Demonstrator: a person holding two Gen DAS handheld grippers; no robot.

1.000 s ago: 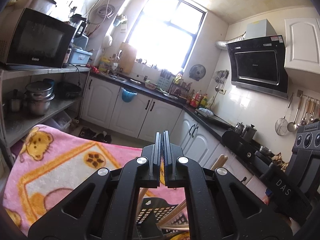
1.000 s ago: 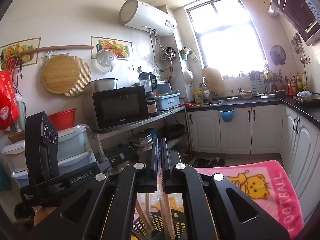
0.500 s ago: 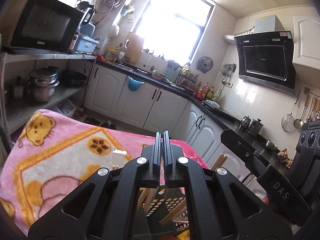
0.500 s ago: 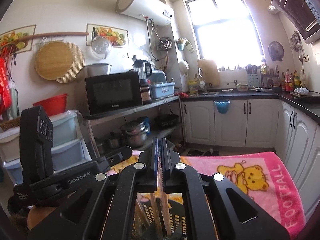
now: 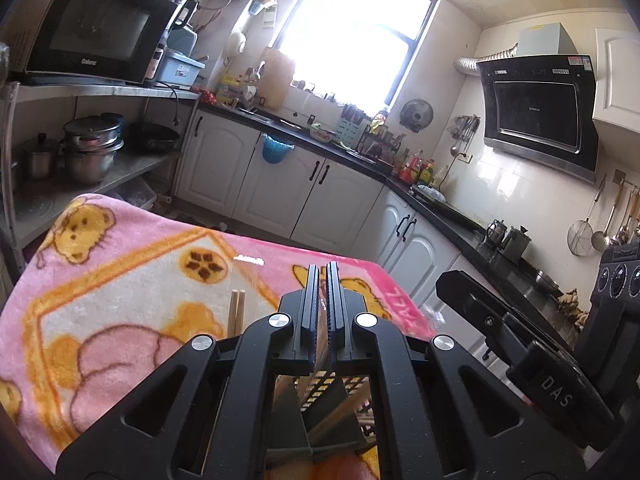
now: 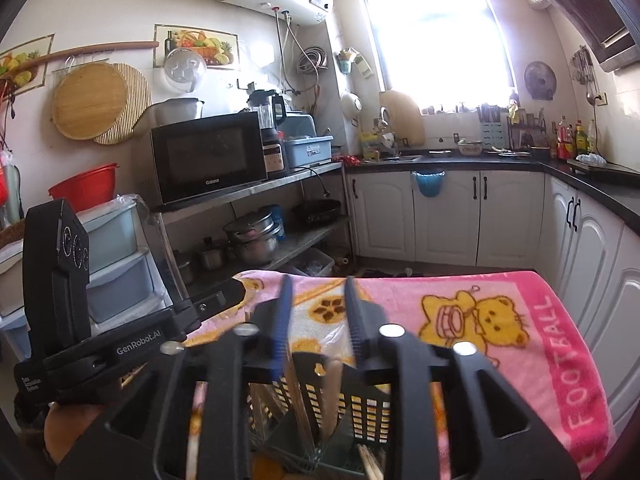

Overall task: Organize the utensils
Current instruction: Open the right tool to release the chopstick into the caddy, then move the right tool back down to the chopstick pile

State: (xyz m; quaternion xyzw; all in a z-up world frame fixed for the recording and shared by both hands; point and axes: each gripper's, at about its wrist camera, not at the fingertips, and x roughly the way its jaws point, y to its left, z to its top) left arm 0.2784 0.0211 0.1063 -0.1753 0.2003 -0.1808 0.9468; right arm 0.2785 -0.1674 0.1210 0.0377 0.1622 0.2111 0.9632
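Two sets of jaws are mine, and they stand differently. My right gripper (image 6: 316, 312), centre of its frame, is opening; nothing lies between the pads, though a pale wooden utensil handle (image 6: 332, 392) stands just below the gap. My left gripper (image 5: 323, 312) is pressed shut, its blue-edged pads nearly touching; whether anything thin is pinched there I cannot tell.

Directly beneath both sets of jaws, at bottom centre of each frame, sits the black perforated plastic utensil basket (image 6: 368, 404), with wooden sticks leaning upright or slightly tilted inside it. Their long axes run roughly bottom to top of the frame, across my nearly level pointing line.

Further out, left of my closed jaws, a pair of light wooden chopsticks (image 5: 237, 314) rises with its blunt ends uppermost; its lower end is hidden, so what it rests in I cannot tell. Everything rests on the pink fleece blanket with yellow bears (image 5: 120, 280).

Judging by this, the right hand looks better placed for the wooden handle, the left for the chopsticks.
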